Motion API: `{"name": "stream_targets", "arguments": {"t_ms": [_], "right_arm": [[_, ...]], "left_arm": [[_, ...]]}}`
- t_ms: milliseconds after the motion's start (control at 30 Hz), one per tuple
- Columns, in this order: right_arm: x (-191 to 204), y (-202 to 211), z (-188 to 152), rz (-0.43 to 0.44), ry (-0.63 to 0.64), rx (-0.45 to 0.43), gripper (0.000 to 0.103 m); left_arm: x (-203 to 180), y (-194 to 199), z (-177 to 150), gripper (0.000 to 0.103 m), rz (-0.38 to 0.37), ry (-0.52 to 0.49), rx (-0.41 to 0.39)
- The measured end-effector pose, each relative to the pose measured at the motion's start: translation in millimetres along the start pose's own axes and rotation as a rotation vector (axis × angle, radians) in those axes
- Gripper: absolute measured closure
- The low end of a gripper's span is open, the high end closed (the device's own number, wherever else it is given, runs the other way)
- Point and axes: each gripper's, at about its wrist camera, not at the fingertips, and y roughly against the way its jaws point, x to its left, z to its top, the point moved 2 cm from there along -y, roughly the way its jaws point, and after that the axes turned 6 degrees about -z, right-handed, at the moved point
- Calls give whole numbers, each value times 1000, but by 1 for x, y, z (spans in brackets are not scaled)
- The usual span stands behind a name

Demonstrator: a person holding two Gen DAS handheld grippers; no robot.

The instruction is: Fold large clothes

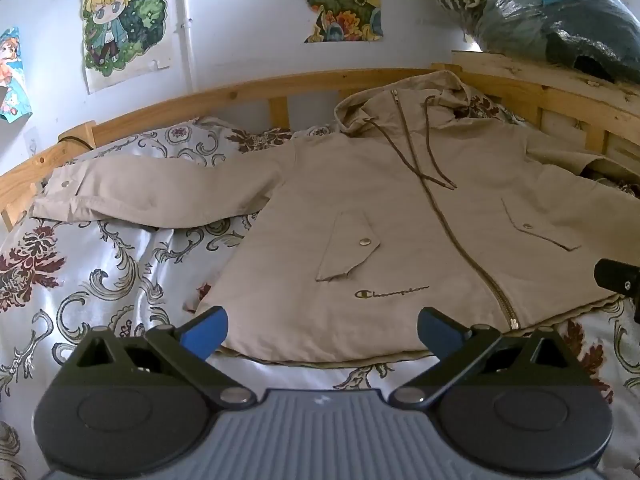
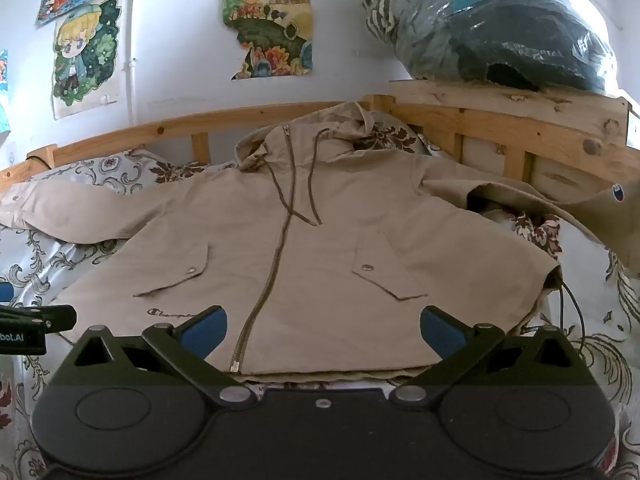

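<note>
A beige hooded jacket point(image 1: 400, 216) lies front up and zipped on the bed, hood toward the headboard. One sleeve stretches out flat to the left point(image 1: 152, 194). The other sleeve point(image 2: 540, 204) bends away at the right, partly bunched. My left gripper point(image 1: 322, 330) hovers open just before the jacket's hem, near the left front panel. My right gripper point(image 2: 324, 330) is open too, held above the hem by the zip's lower end. Nothing sits between either pair of blue pads. The left gripper's body shows at the left edge of the right wrist view point(image 2: 32, 326).
A patterned white bedspread point(image 1: 92, 272) covers the bed. A wooden bed rail point(image 1: 224, 96) runs along the wall behind it. A plastic-wrapped bundle of dark clothes point(image 2: 500, 28) rests on the wooden shelf at the back right. Posters point(image 1: 124, 20) hang on the wall.
</note>
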Motion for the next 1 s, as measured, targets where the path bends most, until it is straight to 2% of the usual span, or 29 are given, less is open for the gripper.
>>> {"name": "stream_targets", "arguments": {"t_ms": [1000], "right_arm": [[-2, -1, 0, -1, -5, 5, 1]], "left_arm": [[1, -1, -1, 1, -1, -1, -3]]}}
